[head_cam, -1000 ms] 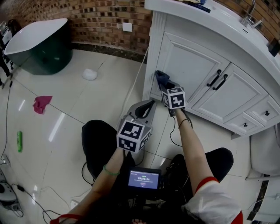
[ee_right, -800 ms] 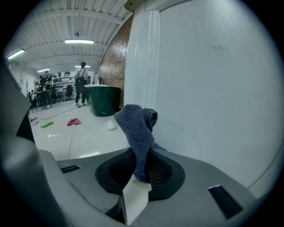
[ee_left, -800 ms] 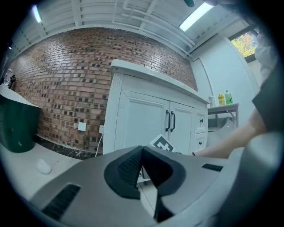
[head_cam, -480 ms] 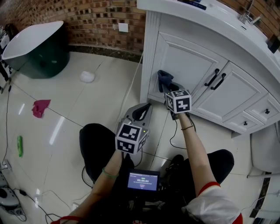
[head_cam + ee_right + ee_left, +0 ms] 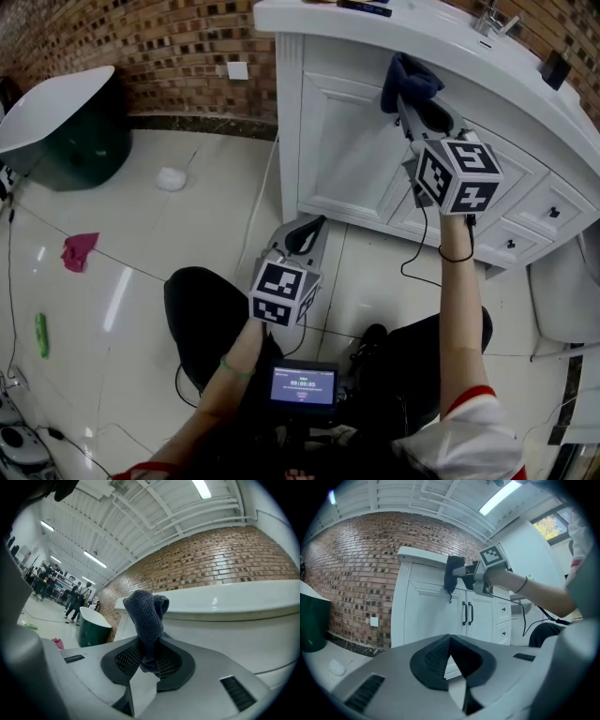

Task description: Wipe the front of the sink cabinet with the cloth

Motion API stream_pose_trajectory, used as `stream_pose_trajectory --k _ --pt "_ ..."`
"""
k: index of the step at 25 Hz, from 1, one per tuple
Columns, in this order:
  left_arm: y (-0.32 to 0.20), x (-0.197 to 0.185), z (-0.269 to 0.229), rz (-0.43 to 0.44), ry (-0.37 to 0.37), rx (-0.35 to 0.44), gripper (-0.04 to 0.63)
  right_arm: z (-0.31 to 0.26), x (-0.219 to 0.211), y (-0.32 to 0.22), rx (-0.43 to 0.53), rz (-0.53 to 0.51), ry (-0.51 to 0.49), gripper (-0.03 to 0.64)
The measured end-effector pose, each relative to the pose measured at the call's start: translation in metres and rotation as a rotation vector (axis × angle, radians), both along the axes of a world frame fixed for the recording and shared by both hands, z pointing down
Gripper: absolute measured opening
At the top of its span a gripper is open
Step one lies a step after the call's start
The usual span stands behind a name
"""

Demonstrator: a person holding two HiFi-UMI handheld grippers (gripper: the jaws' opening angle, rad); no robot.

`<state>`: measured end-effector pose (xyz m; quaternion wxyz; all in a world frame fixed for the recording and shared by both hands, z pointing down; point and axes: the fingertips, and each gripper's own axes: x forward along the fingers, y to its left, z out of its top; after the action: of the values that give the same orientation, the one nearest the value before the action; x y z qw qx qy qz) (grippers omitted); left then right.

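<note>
The white sink cabinet (image 5: 337, 141) stands ahead of me, its top corner at the upper middle of the head view. My right gripper (image 5: 413, 96) is raised high and shut on a dark blue-grey cloth (image 5: 410, 75), which bunches against the cabinet front just under the countertop edge. The right gripper view has the cloth (image 5: 147, 616) standing up out of the shut jaws, with the cabinet top (image 5: 243, 630) close behind. My left gripper (image 5: 302, 234) hangs low over the floor tiles, shut and holding nothing. From the left gripper view, the cloth (image 5: 453, 576) touches the cabinet (image 5: 426, 616) near its top.
A dark green tub (image 5: 66, 122) stands at the far left by the brick wall. On the floor lie a pink rag (image 5: 77, 250), a white lump (image 5: 171, 178) and a green item (image 5: 40, 334). Black door handles (image 5: 467, 613) sit mid-cabinet. A screen (image 5: 303, 385) rests at my lap.
My right gripper has risen with the cloth from the lower part of the cabinet door to just under the countertop. The left gripper has stayed put.
</note>
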<state>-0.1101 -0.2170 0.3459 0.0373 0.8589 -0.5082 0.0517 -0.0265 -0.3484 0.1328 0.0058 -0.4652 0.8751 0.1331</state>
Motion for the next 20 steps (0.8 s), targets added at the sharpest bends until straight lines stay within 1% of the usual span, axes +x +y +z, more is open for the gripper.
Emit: stream_pose_trajectory --k 2,4,8,14,20 --pt "0.001 0.002 0.002 0.003 -0.007 -0.005 0.037 -0.004 0.011 -0.005 0.0 0.025 0.008 0.058" --pt "0.001 0.004 0.004 0.001 -0.008 -0.009 0.037 0.006 0.018 -0.012 -0.02 0.043 0.016 0.058" --pt "0.0 0.003 0.007 -0.006 -0.012 -0.017 0.037 0.047 0.017 -0.023 -0.091 0.053 0.036 0.058" --pt "-0.004 -0.006 0.017 -0.026 -0.013 -0.044 0.037 0.144 -0.003 -0.042 -0.24 0.048 0.101 0.058" --pt "-0.008 -0.012 0.035 -0.037 -0.009 -0.076 0.037 0.272 -0.028 -0.054 -0.43 0.029 0.213 0.06"
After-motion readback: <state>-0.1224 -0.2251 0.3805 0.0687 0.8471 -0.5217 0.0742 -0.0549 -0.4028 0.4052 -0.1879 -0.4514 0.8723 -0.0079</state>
